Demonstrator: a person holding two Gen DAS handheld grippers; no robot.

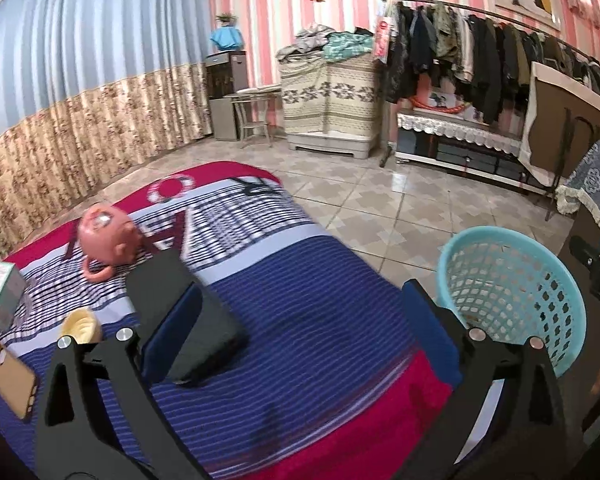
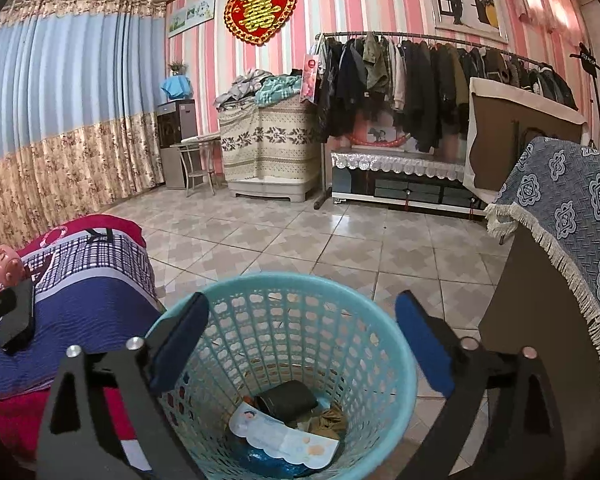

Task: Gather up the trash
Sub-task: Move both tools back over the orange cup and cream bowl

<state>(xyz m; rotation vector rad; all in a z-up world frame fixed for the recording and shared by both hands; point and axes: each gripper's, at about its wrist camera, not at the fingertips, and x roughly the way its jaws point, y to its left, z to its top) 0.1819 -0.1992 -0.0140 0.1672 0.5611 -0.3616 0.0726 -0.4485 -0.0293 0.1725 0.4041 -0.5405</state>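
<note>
The big landmark here is the blue basket [image 2: 284,364], a round plastic bin with holes in its wall. It stands on the tiled floor [image 2: 320,236], right beside the bed [image 1: 284,320].

The right gripper [image 2: 300,344] hangs just above the basket's rim. Its two blue fingers [image 2: 180,344] stand far apart, and nothing sits between them. Down at the bottom of the basket lies the trash: a dark rolled thing [image 2: 288,398], a white card with small pictures [image 2: 284,438], some brown crumpled bits [image 2: 332,420], and something shiny blue [image 2: 268,460] under them.

The left gripper [image 1: 300,332] is over the bed, to the left of the basket. Its fingers [image 1: 176,336] are spread wide too, and they hold nothing. In this view the basket [image 1: 512,300] shows at the right, past the bed's edge.

More things lie on the bed cover, all further from the basket than the left gripper. A black flat case [image 1: 188,316] lies partly behind the left finger. A pink piggy toy [image 1: 108,244] sits beyond the case. A small box [image 1: 2,294] stands well away from the basket. A cream round cup [image 1: 82,326] and a tan phone case [image 1: 12,380] lie near that box.

To the right of the basket stands a piece of furniture with a blue fringed cloth [image 2: 572,232] on top.
</note>
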